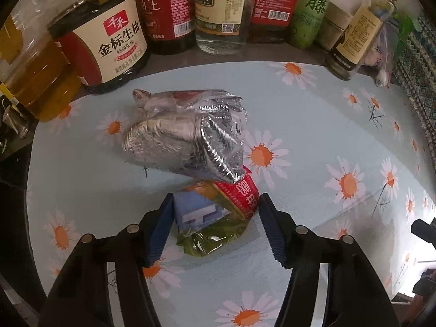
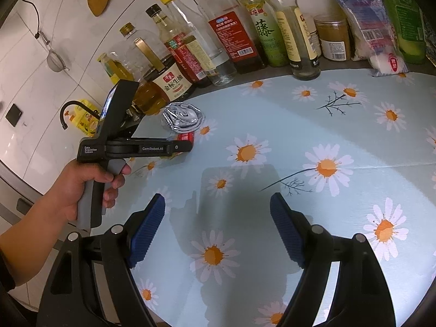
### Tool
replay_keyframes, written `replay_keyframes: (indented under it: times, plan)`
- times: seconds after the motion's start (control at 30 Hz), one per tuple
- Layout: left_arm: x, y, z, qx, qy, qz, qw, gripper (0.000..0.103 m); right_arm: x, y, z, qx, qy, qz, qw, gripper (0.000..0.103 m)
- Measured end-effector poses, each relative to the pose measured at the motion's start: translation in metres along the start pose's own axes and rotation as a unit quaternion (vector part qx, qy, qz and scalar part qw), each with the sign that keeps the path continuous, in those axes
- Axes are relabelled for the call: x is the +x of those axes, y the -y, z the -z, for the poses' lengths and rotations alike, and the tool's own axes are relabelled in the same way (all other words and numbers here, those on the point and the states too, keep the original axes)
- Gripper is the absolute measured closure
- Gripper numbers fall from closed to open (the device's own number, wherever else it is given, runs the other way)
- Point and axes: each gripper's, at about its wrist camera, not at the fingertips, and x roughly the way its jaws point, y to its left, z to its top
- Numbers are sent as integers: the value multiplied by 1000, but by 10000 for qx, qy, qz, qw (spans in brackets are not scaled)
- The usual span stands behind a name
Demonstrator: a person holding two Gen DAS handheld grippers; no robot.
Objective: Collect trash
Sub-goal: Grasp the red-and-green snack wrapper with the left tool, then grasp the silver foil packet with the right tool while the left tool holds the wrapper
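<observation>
Your left gripper (image 1: 216, 218) brackets the crumpled snack wrapper (image 1: 215, 212) on the daisy cloth (image 1: 313, 125), jaws parted, not yet pinching, placed to close on it. Your right gripper (image 2: 218, 229) hangs wide and empty. Beyond lies the silver foil bag (image 1: 185, 139); bottles (image 1: 215, 11) line the far edge.

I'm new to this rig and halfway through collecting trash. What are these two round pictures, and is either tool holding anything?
Each picture comes from a camera riding on a hand-held tool, looking along its two fingers. The left view shows the left tool open around a crumpled wrapper, touching one finger but not clamped; a foil bag lies beyond. The right view shows the right tool open and empty over the daisy cloth, with the hand gripping the left tool. Bottles line the back.
</observation>
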Motion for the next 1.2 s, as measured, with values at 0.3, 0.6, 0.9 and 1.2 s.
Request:
replay_keyframes:
  times: [0.3, 0.6, 0.9, 1.2]
  plan:
    - [-22, -8, 11, -31, 97, 165, 9998, 44, 6, -7, -3, -74, -38, 1, 10000, 24]
    - [-54, -26, 44, -356, 222, 294, 9987, 44, 26, -34, -35, -682, -98, -71, 9976, 24]
    - [-91, -49, 84, -888, 453, 341, 9944, 44, 80, -72, -72, -1681, -436, -95, 9848, 23]
    - [-117, -67, 120, -1472, 628, 396, 9863, 44, 136, -101, -98, -2699, -729, 177, 9600, 18]
